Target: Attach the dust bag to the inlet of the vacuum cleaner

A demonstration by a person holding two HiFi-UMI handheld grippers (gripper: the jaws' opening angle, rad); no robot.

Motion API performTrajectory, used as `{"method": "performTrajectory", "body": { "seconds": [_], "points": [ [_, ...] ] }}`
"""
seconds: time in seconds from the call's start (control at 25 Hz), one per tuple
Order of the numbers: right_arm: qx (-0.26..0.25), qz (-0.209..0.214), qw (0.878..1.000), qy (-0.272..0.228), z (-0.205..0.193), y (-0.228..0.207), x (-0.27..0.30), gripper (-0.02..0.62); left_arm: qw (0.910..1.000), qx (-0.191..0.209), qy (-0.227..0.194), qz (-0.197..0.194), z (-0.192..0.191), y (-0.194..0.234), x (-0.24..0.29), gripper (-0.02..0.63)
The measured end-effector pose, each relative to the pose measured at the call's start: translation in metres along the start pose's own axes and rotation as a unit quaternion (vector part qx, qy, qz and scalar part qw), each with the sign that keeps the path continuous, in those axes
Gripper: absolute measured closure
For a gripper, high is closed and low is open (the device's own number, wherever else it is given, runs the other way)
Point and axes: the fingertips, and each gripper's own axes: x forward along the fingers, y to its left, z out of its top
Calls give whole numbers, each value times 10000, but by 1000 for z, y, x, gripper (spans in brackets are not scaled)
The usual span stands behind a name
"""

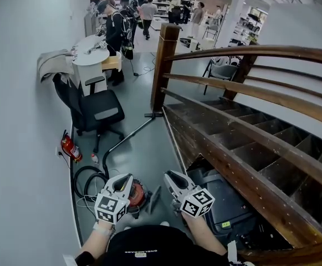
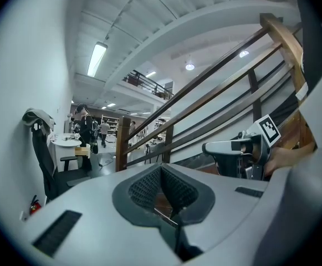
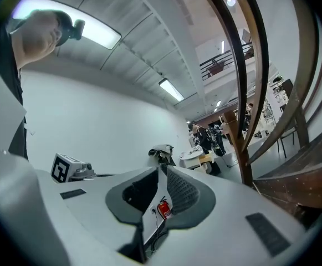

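A black office chair (image 1: 94, 112) stands near a red fire extinguisher (image 1: 69, 147).

Vacuum cleaner (image 1: 137, 194) on the floor at the foot of the staircase (image 1: 249, 148), hose (image 1: 86, 177) coiled just left of it, wand (image 1: 128, 136) running away toward the newel post (image 1: 165, 65). Fire extinguisher (image 1: 70, 147) at the left wall near the hose, office chair (image 1: 97, 112) behind it, round table (image 1: 91, 60) behind the chair. Staircase fills the right side; people (image 1: 116, 29) stand far back beyond the table.
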Motion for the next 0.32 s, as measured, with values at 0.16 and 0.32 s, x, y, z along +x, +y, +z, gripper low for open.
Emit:
{"method": "performTrajectory", "body": {
  "seconds": [0.16,0.32],
  "points": [
    [-5,-31,10000,37,-6,1,-1,525,10000,-26,-35,2,-4,2,-2,592],
    [26,-72,10000,22,-11,9,0,525,10000,-51,-59,-19,-6,7,-12,592]
  ]
}}
